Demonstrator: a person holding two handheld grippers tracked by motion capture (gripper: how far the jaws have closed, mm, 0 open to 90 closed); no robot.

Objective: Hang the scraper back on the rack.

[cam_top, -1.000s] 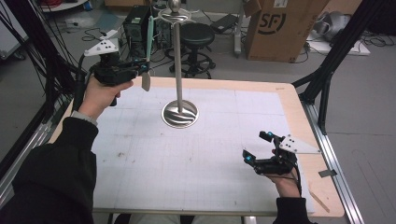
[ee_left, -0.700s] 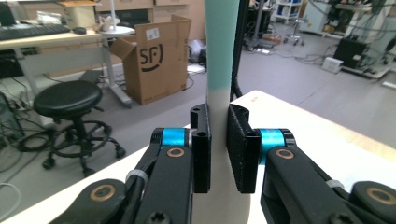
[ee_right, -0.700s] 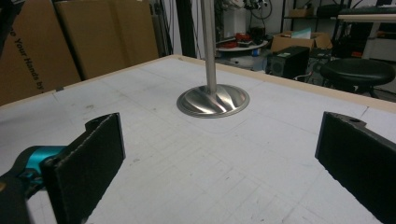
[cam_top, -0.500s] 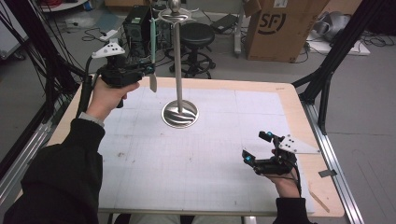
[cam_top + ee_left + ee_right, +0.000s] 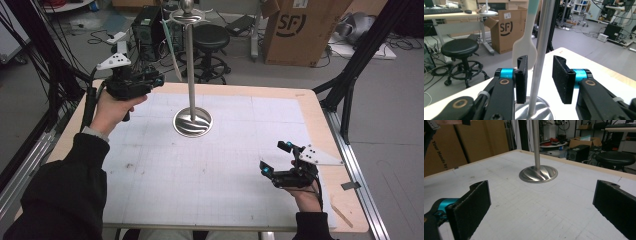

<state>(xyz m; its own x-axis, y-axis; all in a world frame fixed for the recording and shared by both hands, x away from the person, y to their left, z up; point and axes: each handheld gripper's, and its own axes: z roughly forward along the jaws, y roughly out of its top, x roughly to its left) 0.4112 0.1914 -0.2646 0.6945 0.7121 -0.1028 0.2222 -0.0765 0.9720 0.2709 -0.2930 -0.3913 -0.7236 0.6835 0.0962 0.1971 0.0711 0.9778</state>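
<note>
Left hand-held gripper (image 5: 159,80) has jaws that have just been opening; in the left gripper view the two black pads (image 5: 522,78) stand apart with a clear gap and nothing is pinched between them. The spatula (image 5: 525,51), white blade with a teal-banded handle, hangs just beyond the left pad, blade down, apart from it, so as far as I can tell the grip is off. In the high view the spatula (image 5: 171,47) dangles from a hook at the top of the steel stand (image 5: 190,65), just ahead of the gripper tips. My read: the hang step is done and this is the release; next is backing the gripper out without knocking the blade or the pole, which sits right in the jaw gap line. Versus a second ago: the left hand then held the spatula lower, at pole mid-height, with the jaws closed on it; it has since lifted it up to the hook and let go. Stand base (image 5: 192,122) on the desk (image 5: 280,115) hasn't shifted. Right hand-held gripper (image 5: 274,160) rests at the near right of the desk, well apart from the stand, jaws wide open and empty, same spot as in both earlier frames; its own view looks at the stand base (image 5: 538,173) between its pads.
</note>
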